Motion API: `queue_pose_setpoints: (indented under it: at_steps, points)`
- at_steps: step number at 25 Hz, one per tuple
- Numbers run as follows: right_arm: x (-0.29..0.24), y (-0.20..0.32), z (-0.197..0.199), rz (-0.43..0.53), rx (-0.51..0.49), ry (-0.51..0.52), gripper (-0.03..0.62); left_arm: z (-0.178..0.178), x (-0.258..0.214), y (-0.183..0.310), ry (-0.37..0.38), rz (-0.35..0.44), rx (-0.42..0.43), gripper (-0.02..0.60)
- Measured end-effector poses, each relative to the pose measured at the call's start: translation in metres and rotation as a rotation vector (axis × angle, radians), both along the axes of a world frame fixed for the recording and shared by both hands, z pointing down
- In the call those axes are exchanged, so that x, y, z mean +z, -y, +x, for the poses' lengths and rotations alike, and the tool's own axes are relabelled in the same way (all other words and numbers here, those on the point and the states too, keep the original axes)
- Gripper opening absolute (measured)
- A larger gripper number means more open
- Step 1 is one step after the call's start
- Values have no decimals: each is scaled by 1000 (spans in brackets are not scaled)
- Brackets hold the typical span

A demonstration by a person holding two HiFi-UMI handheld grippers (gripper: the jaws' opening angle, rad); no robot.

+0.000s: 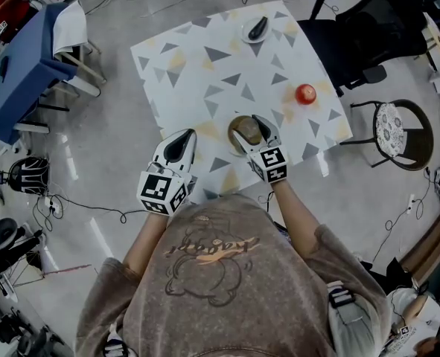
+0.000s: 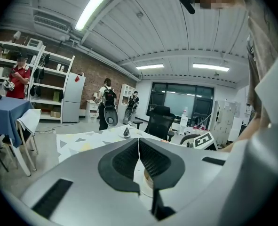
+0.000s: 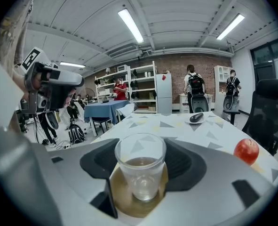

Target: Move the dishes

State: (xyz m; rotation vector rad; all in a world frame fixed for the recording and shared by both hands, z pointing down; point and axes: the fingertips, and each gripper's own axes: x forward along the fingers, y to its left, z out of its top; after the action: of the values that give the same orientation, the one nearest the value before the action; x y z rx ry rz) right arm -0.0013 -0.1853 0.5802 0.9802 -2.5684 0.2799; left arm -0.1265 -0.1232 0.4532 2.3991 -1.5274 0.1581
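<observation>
Two grippers hang over the near edge of the bench [image 1: 197,73]. The left gripper [image 1: 184,141] is clenched on nothing, its jaws meeting, just beside a brown plate [image 3: 117,197]. The right gripper [image 1: 251,123] grasps a clear glass [image 3: 139,166] standing on that plate, jaws against its sides. Farther right lies a red apple [image 1: 305,94], well apart. At the far edge sits a small white plate [image 1: 248,36] carrying a dark object [image 1: 258,27].
</observation>
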Motion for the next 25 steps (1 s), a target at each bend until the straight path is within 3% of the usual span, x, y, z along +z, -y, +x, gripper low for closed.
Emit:
queue_pose_setpoints:
  at_steps: [10, 25]
  points:
    - [-9, -3, -6, 11, -46, -20, 287, 10, 3, 5, -12, -12, 22, 20]
    - [-85, 47, 5, 95, -13, 24, 287, 22, 1, 14, -35, -11, 64, 20]
